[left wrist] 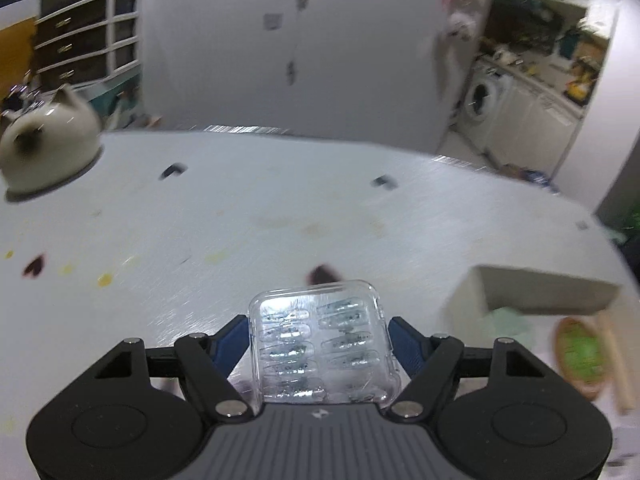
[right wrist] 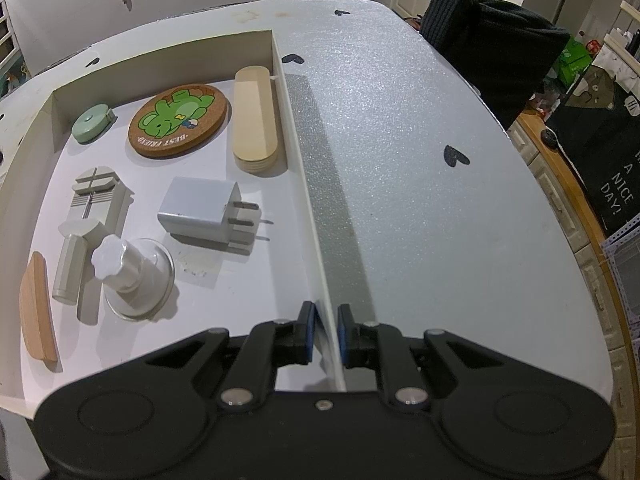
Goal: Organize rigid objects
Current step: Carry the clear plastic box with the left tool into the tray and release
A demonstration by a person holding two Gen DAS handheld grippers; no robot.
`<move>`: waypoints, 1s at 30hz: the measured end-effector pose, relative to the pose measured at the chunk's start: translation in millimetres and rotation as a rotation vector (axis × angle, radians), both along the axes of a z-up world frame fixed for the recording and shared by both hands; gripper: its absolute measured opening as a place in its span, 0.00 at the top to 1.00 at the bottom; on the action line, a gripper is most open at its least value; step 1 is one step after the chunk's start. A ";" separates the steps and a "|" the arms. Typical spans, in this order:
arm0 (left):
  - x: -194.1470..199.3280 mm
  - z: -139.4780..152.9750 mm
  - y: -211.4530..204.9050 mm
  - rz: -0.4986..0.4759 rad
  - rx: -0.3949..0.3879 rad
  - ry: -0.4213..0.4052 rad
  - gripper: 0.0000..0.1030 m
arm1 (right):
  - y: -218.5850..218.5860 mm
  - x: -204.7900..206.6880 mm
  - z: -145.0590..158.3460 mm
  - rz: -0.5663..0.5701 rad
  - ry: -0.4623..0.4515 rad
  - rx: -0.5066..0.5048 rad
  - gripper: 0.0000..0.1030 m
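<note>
Two grippers, both loaded. Left gripper [left wrist: 318,334]: blue pads clamped on the sides of a clear plastic case [left wrist: 322,346], fake nails visible in two columns inside, case lifted off the white table [left wrist: 280,216]. View is motion-blurred. Ahead-right of its fingers: corner of the white box [left wrist: 540,292]; ahead-left, far off: a cream cat-shaped pot [left wrist: 50,136].

Right gripper [right wrist: 324,330]: narrow, pads pinching the right-hand wall of the box [right wrist: 308,184], one finger inside, one outside. Just inside the wall, left of the fingers: white plug adapter [right wrist: 204,216], prongs toward the wall. Beyond it a stack of flat wooden sticks [right wrist: 254,120] against the wall, then a cork frog coaster [right wrist: 178,120], then a green tape measure [right wrist: 92,122] in the far corner. Nearer, left: white-knobbed suction cup [right wrist: 134,272], grey watch-link tool [right wrist: 86,224], a wooden piece [right wrist: 36,308] at the far-left edge. Outside the wall: bare table with black hearts [right wrist: 454,156].
</note>
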State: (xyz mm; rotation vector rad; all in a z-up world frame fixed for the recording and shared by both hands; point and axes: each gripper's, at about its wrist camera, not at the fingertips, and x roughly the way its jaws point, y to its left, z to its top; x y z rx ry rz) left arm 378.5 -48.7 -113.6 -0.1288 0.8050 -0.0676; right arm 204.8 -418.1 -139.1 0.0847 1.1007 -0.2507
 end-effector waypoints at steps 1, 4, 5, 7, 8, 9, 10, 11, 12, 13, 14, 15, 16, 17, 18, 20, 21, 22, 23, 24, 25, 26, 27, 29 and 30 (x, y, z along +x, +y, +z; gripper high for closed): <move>-1.3 6.7 -4.7 -0.022 -0.011 -0.013 0.27 | -0.1 0.0 0.2 0.001 0.000 0.000 0.87; -6.7 25.7 -25.2 -0.113 -0.026 -0.059 0.26 | -0.2 -0.2 0.4 0.002 -0.002 -0.001 0.87; -7.8 30.2 -32.3 -0.145 -0.023 -0.072 0.26 | -0.3 -0.5 0.6 0.003 -0.003 -0.001 0.87; -9.5 38.7 -51.6 -0.231 -0.005 -0.097 0.27 | -0.4 -0.3 0.6 0.003 -0.003 -0.001 0.87; -9.6 40.7 -59.4 -0.267 0.004 -0.101 0.27 | -0.3 -0.5 0.5 0.003 -0.003 -0.001 0.87; -9.7 42.7 -68.7 -0.310 0.016 -0.104 0.26 | -0.4 -0.4 0.5 0.003 -0.003 -0.001 0.87; -10.0 43.3 -76.4 -0.346 0.029 -0.106 0.26 | -0.3 -0.5 0.5 0.002 -0.003 -0.001 0.87; -10.8 43.0 -86.0 -0.387 0.050 -0.109 0.26 | -0.5 -0.7 0.6 0.003 -0.004 -0.001 0.87; -11.2 42.1 -93.3 -0.414 0.068 -0.110 0.26 | -0.4 -0.7 0.7 0.002 -0.005 -0.001 0.87; -11.4 41.3 -100.9 -0.441 0.086 -0.109 0.27 | -0.4 -0.6 0.8 0.002 -0.006 -0.001 0.87; -10.9 39.3 -109.1 -0.472 0.105 -0.105 0.26 | -0.5 -1.2 0.8 0.002 -0.007 0.000 0.87; -11.0 37.0 -115.2 -0.498 0.121 -0.101 0.26 | -0.5 -1.2 0.9 0.002 -0.009 0.000 0.87; -11.1 33.6 -123.2 -0.529 0.148 -0.097 0.26 | -0.5 -1.6 0.8 0.001 -0.010 0.001 0.87; -11.4 29.7 -131.7 -0.565 0.191 -0.096 0.27 | -0.6 -1.4 0.9 0.001 -0.011 0.001 0.87; -13.2 25.6 -140.6 -0.601 0.240 -0.097 0.27 | -0.8 -1.8 0.9 0.001 -0.011 0.002 0.87; -13.8 16.5 -154.8 -0.675 0.342 -0.096 0.26 | -1.1 -1.9 0.8 0.002 -0.011 0.002 0.87; -15.4 11.2 -159.4 -0.710 0.391 -0.091 0.26 | -1.1 -1.6 0.8 0.002 -0.011 0.001 0.87; -17.7 5.2 -163.1 -0.745 0.436 -0.084 0.26 | -1.2 -1.7 0.9 0.002 -0.011 0.001 0.87; -18.3 -0.4 -166.4 -0.770 0.471 -0.074 0.26 | -1.0 -1.9 0.9 0.001 -0.012 0.002 0.87; -19.6 -5.1 -167.6 -0.789 0.498 -0.065 0.26 | -1.2 -1.6 0.9 0.001 -0.012 0.002 0.87; -20.9 -9.7 -169.7 -0.807 0.521 -0.058 0.26 | -1.0 -1.9 0.9 0.000 -0.012 0.002 0.87; -22.0 -14.6 -172.4 -0.826 0.540 -0.051 0.26 | -1.1 -1.9 0.9 0.000 -0.013 0.003 0.87; -23.8 -17.7 -174.3 -0.839 0.549 -0.045 0.26 | -1.2 -1.9 0.9 -0.001 -0.014 0.003 0.87; -26.8 -22.1 -175.3 -0.852 0.545 -0.039 0.26 | -1.4 -2.7 0.9 -0.002 -0.016 0.004 0.87; -28.5 -23.0 -175.9 -0.858 0.533 -0.033 0.26 | -1.5 -2.5 0.8 -0.002 -0.016 0.004 0.87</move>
